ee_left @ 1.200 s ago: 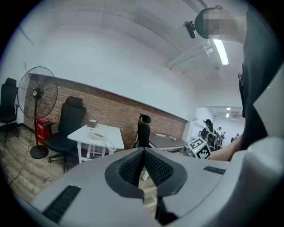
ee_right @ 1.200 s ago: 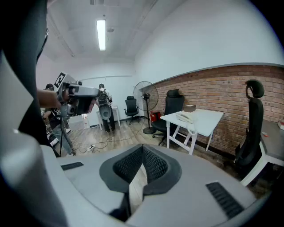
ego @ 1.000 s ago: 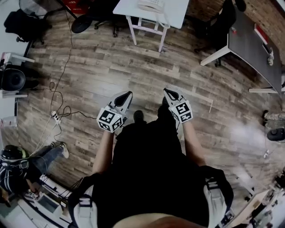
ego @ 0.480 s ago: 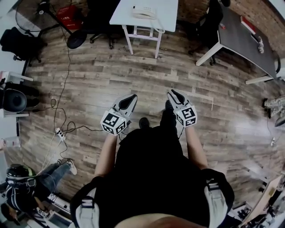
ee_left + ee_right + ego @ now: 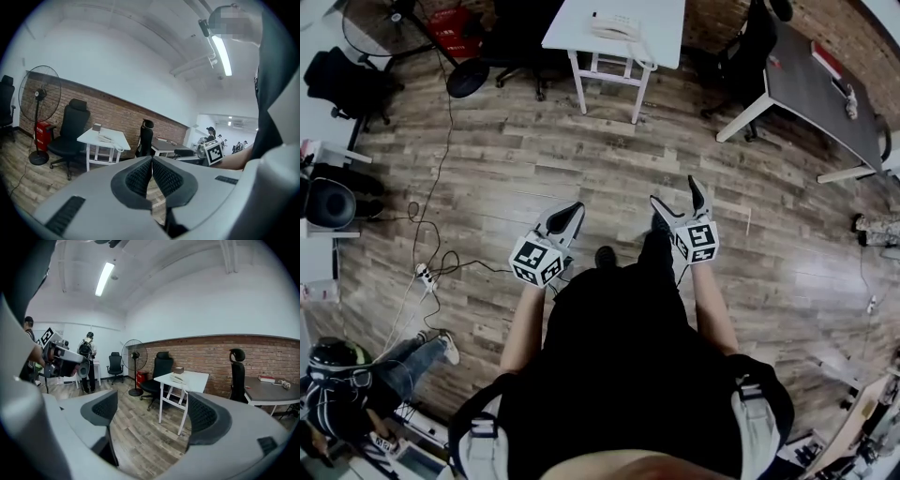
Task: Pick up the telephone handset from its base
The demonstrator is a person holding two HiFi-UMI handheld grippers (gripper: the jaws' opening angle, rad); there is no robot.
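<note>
The white telephone (image 5: 614,25) sits with its handset on the base on a small white table (image 5: 661,33) at the top of the head view, far ahead of both grippers. It also shows small in the left gripper view as the telephone (image 5: 105,138) and in the right gripper view as the telephone (image 5: 177,378). My left gripper (image 5: 572,208) is held in front of the body, its jaws shut and empty (image 5: 152,159). My right gripper (image 5: 675,192) has just been opening; its jaws stand wide apart with only floor between them (image 5: 152,411).
A black office chair (image 5: 511,37) and a standing fan (image 5: 389,14) are left of the white table. A grey desk (image 5: 825,94) with another chair (image 5: 750,47) is to the right. Cables (image 5: 427,244) trail over the wooden floor. A person (image 5: 347,375) sits at lower left.
The right gripper's jaws were shut and now stand wide apart. Both grippers have shifted a little, and more of the white table shows at the top of the head view.
</note>
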